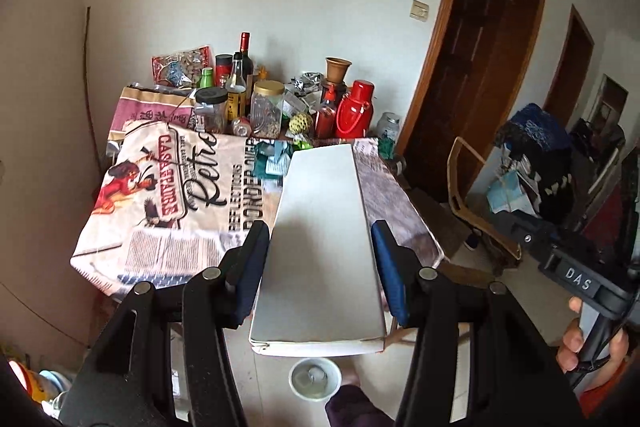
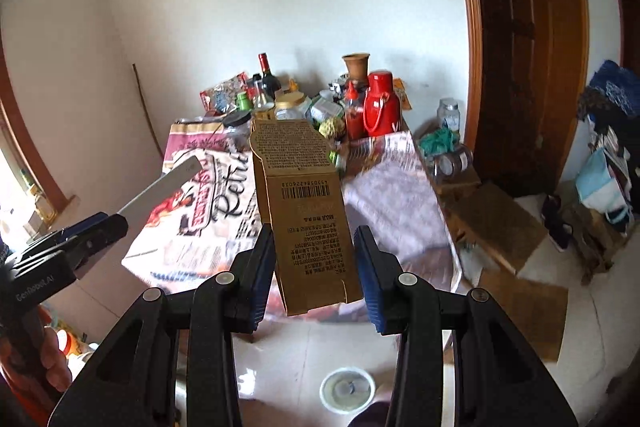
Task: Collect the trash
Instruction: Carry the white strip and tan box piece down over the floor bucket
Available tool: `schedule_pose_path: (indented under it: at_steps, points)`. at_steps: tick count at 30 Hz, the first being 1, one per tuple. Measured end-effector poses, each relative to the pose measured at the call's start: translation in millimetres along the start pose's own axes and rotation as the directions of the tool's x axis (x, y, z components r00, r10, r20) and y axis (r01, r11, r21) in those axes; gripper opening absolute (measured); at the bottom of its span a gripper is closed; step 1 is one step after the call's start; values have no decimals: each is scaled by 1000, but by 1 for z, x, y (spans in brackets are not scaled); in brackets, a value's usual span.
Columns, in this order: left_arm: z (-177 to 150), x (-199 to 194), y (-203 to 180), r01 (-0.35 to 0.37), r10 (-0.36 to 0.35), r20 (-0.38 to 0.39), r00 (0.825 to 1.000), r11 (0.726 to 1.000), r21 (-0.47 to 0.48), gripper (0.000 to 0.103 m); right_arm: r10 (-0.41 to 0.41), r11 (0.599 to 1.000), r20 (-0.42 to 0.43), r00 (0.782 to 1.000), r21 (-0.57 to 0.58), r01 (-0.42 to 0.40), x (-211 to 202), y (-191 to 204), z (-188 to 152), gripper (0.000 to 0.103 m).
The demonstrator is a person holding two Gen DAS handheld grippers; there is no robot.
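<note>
Both wrist views toward cluttered table (image 1: 400,195)

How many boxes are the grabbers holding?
2. The left gripper holds a long white box over the table's near edge. The right gripper holds a gold carton beside it. More may hide among the table clutter.

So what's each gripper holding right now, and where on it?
The left gripper clamps a white box across its sides at the near end. The right gripper clamps a brown carton near its open lower end.

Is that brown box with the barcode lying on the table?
No, the brown box is held up between the pads of the right hand-held gripper, above the table.
</note>
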State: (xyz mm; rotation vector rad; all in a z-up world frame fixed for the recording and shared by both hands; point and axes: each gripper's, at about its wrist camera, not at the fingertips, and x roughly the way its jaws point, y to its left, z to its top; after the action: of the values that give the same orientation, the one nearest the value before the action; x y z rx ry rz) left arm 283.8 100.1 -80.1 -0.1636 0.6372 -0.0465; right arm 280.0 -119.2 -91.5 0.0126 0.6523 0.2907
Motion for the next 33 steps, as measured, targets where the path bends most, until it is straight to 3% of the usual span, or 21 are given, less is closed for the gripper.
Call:
schedule_pose_path:
  at_steps: [6, 15, 21, 27, 33]
  points:
    - [-32, -12, 5, 35, -36, -75, 997, 999, -9, 52, -31, 999, -76, 997, 29, 33, -9, 6, -30, 36]
    - [-84, 15, -2, 23, -30, -227, 974, 999, -32, 52, -20, 998, -220, 975, 55, 33, 15, -9, -71, 36]
    - [-127, 70, -11, -11, -18, -362, 932, 997, -77, 52, 22, 997, -336, 942, 76, 4, 54, -38, -108, 36]
    - [-186, 139, -22, -50, -11, -470, 883, 992, -116, 52, 35, 998, -447, 894, 59, -9, 106, -69, -158, 36]
    - [-253, 209, -18, -85, -15, -562, 827, 985, -152, 52, 48, 998, -565, 824, 68, -11, 165, -96, -231, 36]
